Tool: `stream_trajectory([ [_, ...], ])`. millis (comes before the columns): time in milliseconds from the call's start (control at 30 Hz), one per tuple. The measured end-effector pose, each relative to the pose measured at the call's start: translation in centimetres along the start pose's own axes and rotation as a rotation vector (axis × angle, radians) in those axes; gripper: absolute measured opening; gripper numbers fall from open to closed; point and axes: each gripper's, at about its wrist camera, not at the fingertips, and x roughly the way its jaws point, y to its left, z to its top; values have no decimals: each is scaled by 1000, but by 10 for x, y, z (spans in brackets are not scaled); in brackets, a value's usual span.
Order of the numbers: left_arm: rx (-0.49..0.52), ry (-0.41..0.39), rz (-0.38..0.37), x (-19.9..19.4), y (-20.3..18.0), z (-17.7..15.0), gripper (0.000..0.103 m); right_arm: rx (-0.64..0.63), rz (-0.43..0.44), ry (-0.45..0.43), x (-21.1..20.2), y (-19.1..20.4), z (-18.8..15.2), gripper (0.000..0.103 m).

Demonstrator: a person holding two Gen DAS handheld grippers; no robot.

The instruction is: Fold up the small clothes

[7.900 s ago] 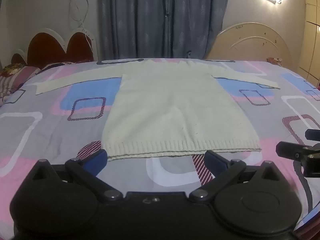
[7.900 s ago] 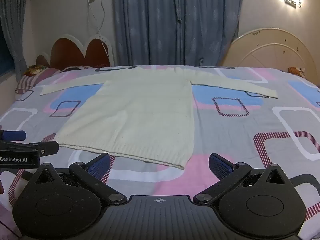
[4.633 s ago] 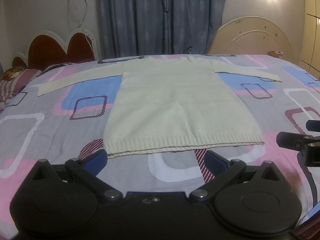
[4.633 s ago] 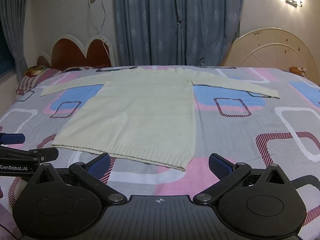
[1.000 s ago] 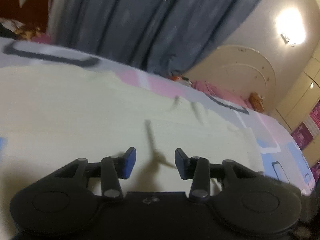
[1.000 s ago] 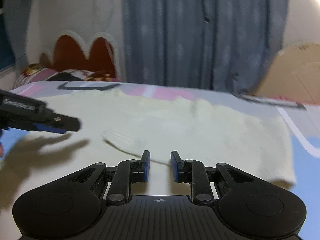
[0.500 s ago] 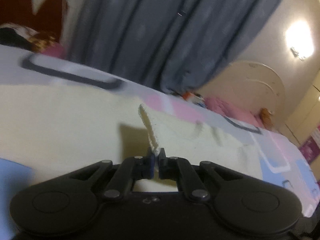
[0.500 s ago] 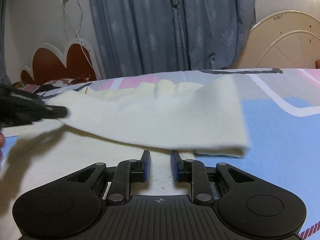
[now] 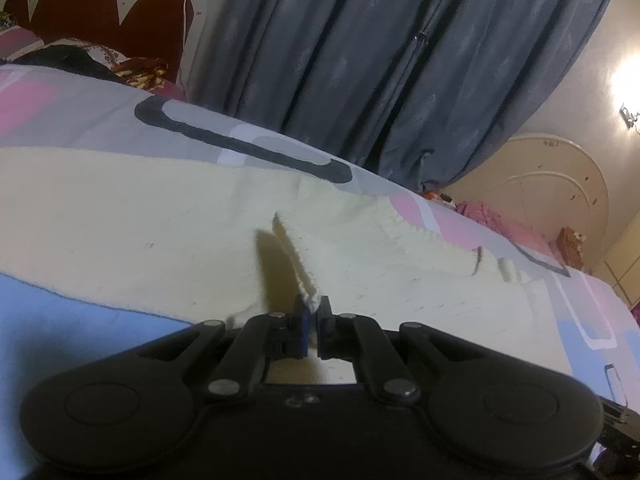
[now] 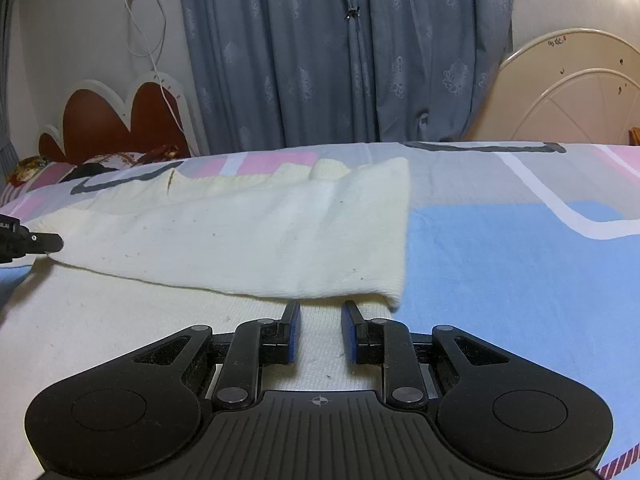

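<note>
Already the left wrist view shows a different grip from a second ago: then the left gripper (image 9: 313, 312) had its fingers spread over flat knit, and now they are pressed together on a ribbed edge of the cream sweater (image 9: 132, 240). That pinched edge rises straight ahead of the fingertips as a narrow raised strip, running away from them and a little to their left. Beyond it and to both sides the rest of the garment lies on the patterned bedspread (image 9: 80, 116). Judged from this, the first fold is under way, with the left side carrying the cloth.

Next, the right wrist view. A second ago only a small wrinkle lay before the right gripper (image 10: 320, 330); now a broad folded flap of the sweater (image 10: 248, 248) lies just ahead of the fingertips, doubled over the lower layer beneath them. The fingers stand apart, holding nothing, resting over the lower layer. The flap's long axis runs across the view, from the left gripper (image 10: 40, 242) at far left, which holds one corner, to a free corner just right of the right fingertips. Its near edge slants towards the fingers on the right. Likely the sleeve has been brought across the body, and the flap waits to be laid flat.
</note>
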Motion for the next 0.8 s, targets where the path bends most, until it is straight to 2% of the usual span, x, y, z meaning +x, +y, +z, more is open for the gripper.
stream_trajectory([
  [167,15,11,12,4,5,-5,4,4,2,-1,1,0,0,23],
  [200,27,11,14,4,6,-7,7,4,2,-2,1,0,0,23],
  [267,31,-8,35,1,9,-9,27,4,3,-2,1,0,0,23],
  [300,24,-29,52,-4,12,-9,33,6,5,-1,1,-1,0,23],
  [333,14,-58,75,-12,15,-9,49,10,7,-9,-1,-2,0,23],
  [367,11,-101,119,-23,17,-9,59,14,7,-38,-8,-3,1,23],
  [433,54,-168,141,-38,13,-8,58,-16,32,-134,-32,-5,4,24],
  [467,83,-164,131,-37,6,-8,58,-28,29,-147,-35,-5,7,23],
  [633,297,-68,33,-4,-65,-20,59,-25,27,-62,4,10,24,24],
  [667,314,-60,37,2,-71,-23,60,-37,37,-58,9,15,24,24],
  [733,317,-57,98,11,-69,-27,59,-71,70,-31,19,24,23,24],
  [800,290,-46,129,13,-52,-28,57,-86,46,-26,20,16,21,23],
])
